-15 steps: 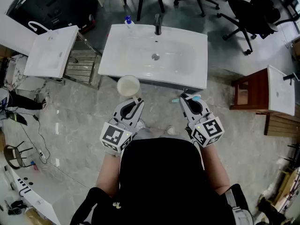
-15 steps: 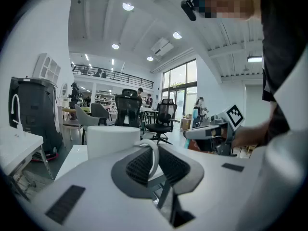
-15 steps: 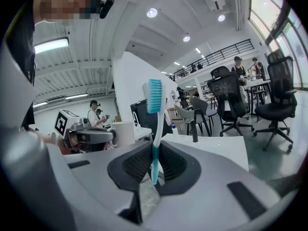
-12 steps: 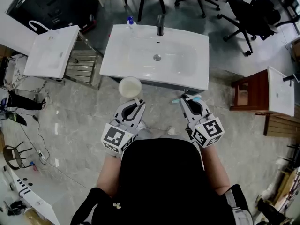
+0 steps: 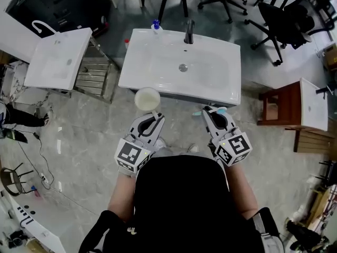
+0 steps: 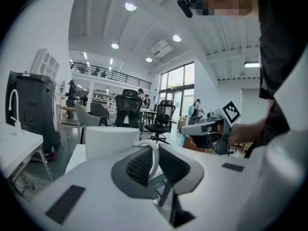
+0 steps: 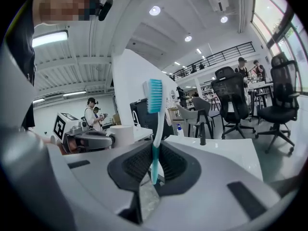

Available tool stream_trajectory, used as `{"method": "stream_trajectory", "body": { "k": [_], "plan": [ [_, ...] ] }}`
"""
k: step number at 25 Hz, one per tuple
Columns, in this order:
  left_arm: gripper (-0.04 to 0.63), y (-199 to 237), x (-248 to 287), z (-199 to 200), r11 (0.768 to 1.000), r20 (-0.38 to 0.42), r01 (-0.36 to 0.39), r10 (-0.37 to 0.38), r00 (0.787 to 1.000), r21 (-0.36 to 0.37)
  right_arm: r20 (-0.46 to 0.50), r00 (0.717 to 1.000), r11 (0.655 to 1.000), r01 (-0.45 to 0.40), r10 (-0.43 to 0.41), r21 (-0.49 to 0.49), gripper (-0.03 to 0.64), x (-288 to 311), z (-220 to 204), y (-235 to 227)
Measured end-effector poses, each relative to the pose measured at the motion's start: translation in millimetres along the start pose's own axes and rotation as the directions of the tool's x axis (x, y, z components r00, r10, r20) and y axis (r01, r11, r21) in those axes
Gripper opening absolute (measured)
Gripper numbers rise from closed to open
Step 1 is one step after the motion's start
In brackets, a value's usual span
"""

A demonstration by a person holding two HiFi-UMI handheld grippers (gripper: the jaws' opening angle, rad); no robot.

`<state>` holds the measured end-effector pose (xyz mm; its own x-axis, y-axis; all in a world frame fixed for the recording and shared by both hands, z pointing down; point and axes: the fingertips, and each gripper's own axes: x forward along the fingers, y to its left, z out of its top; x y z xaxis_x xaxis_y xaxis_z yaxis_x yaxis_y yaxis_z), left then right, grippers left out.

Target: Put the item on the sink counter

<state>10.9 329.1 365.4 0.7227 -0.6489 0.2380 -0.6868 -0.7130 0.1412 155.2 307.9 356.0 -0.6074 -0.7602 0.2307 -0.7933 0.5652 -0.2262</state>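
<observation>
The white sink counter lies ahead of me, with its basin, a faucet and a soap bottle at the back rim. My left gripper is shut on the handle of a white cup, which hangs over the floor just short of the counter's front edge. To its right, my right gripper is shut on a teal and white toothbrush. The brush stands upright between the pads with its bristles on top. In the head view the toothbrush pokes out to the left.
A second white basin on a metal rack stands at the left. At the right is a wooden stand with another basin. Office chairs stand behind the sink. Grey tiled floor lies underfoot.
The sink counter has slid down and to the right in the head view, a little nearer the grippers. Both grippers keep their places and their holds.
</observation>
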Motion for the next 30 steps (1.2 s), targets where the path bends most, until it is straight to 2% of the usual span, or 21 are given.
{"method": "stream_trajectory", "body": {
  "k": [9,14,21,30],
  "plan": [
    [0.048,51,-36,-13,0.999,-0.004,0.051,-0.051,0.999,-0.009,-0.018,0.997,0.998,0.070,-0.070,-0.004,0.054,41,-3,33],
    [0.048,71,-41,-21,0.998,-0.010,0.054,-0.055,0.998,-0.030,-0.041,0.995,0.996,0.092,-0.093,-0.005,0.054,51,-9,37],
    [0.048,83,-19,-24,0.997,-0.029,0.059,-0.060,0.998,-0.046,-0.057,0.994,0.995,0.096,-0.096,0.014,0.054,72,-7,12],
    [0.048,109,36,-12,0.998,-0.054,0.012,-0.015,0.998,-0.057,-0.060,0.998,0.999,0.030,-0.029,0.022,0.054,123,17,-42]
  ]
}}
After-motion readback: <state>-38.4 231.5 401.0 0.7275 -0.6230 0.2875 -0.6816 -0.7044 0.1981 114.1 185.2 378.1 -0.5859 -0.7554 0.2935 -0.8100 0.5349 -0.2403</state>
